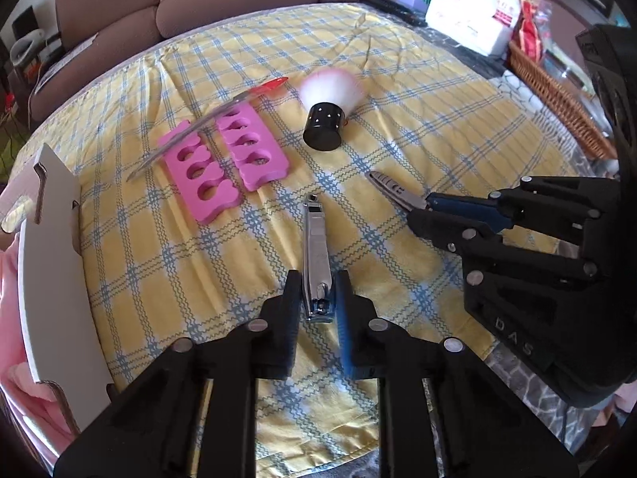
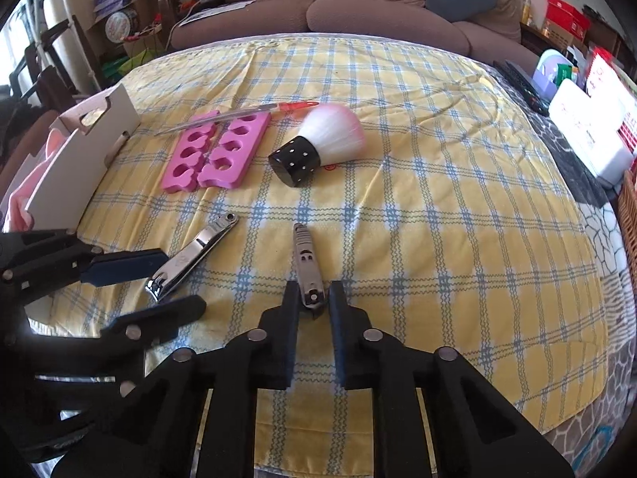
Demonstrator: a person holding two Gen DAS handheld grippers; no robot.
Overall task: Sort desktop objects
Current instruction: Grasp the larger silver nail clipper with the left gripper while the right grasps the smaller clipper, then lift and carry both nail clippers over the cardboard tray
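Note:
A large silver nail clipper [image 1: 316, 259] lies on the yellow checked cloth [image 1: 398, 127], its near end between the fingers of my left gripper [image 1: 317, 290], which is open around it. A smaller grey nail clipper [image 2: 305, 267] lies with its near end between the fingers of my right gripper [image 2: 314, 298], also open. Each gripper shows in the other's view: the right gripper [image 1: 422, 211] and the left gripper [image 2: 175, 279]. Farther back lie two pink toe separators [image 1: 223, 159], a nail file with a red handle [image 1: 215, 115] and a black-based powder brush [image 1: 326, 107].
A white cardboard box [image 1: 51, 259] with pink contents stands at the left table edge. A wicker basket [image 1: 557, 99], white packages [image 1: 473, 20] and a remote lie at the right. A brown sofa [image 2: 358, 0] stands behind the table.

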